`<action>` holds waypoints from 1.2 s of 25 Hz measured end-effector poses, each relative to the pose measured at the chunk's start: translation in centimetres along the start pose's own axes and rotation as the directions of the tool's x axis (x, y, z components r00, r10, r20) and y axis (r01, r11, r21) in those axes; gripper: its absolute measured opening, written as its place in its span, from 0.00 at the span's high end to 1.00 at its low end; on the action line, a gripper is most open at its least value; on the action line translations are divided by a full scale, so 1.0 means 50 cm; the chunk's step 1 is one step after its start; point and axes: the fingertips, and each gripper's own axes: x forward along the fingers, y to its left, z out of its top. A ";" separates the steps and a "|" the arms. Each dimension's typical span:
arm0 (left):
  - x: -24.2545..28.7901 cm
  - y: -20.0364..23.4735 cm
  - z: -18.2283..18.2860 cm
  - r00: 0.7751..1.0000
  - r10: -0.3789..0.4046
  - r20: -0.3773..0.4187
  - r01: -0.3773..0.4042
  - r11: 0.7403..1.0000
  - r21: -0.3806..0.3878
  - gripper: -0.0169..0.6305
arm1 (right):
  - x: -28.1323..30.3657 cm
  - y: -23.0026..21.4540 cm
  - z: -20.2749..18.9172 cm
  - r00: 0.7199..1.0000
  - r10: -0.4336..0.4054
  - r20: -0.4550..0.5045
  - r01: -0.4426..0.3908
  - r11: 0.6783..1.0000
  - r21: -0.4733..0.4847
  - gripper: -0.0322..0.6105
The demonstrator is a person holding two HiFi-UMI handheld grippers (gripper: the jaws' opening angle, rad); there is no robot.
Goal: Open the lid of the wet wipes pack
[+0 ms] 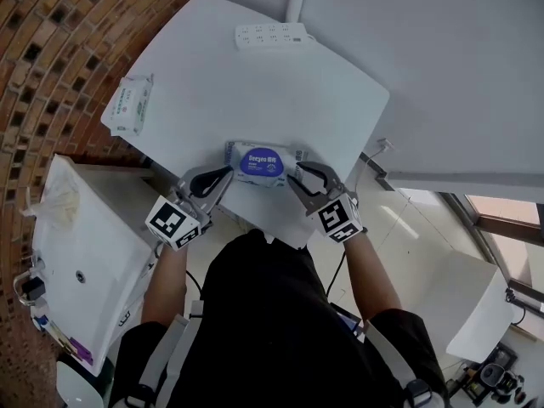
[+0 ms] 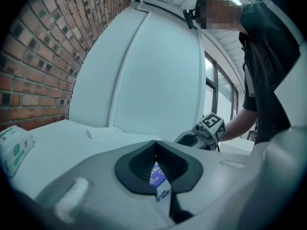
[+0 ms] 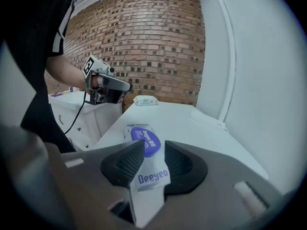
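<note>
1. We see the wet wipes pack (image 1: 263, 163) lying crosswise on the white table (image 1: 212, 66), close to the table's near edge, straight in front of the person.
2. Its purple oval lid (image 1: 262, 161) faces up and lies flat on the pack.
3. The left gripper (image 1: 223, 177) comes in at the pack's left end. In the left gripper view its jaws are pressed together on that end: we see a thin sliver of the wrapper pinched edge-on between the dark ribbed pads.
4. The right gripper (image 1: 297, 175) meets the pack's right end. In the right gripper view its jaws stand a little apart, and the white end flap printed "Deeyeo" runs through the gap and back toward the camera.
5. That flap reaches the inner edge of both pads, but we cannot tell whether they squeeze it. The lid lies just beyond the tips, outside the gap.
6. So the pack spans the space between the two grippers, one at each short end, with the lid midway between them and touched by neither.
7. Well apart from all this, a second wipes pack (image 1: 129, 104) lies at the table's left edge, and a white power strip (image 1: 272, 34) sits at the far edge.
</note>
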 end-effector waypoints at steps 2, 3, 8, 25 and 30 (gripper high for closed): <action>-0.002 0.001 -0.010 1.000 0.012 -0.017 -0.012 1.000 -0.010 0.97 | 0.022 0.014 -0.014 0.999 0.045 -0.025 -0.046 0.999 -0.015 0.71; -0.003 0.000 -0.012 0.999 0.019 -0.028 -0.019 1.000 -0.017 0.97 | 0.033 0.019 -0.024 0.997 0.068 -0.039 -0.069 0.998 -0.007 0.67; -0.023 0.000 -0.033 0.997 0.048 -0.059 -0.051 0.998 -0.048 0.97 | 0.097 0.046 -0.053 0.972 0.212 -0.099 -0.214 0.977 -0.015 0.35; -0.041 0.002 -0.070 0.994 0.081 -0.077 -0.091 0.987 -0.131 0.97 | 0.167 0.072 -0.051 0.919 0.379 -0.107 -0.385 0.922 -0.042 0.20; -0.030 0.014 -0.088 0.986 0.085 -0.144 -0.091 0.995 -0.036 0.97 | 0.173 0.068 -0.056 0.913 0.393 -0.112 -0.401 0.914 -0.063 0.25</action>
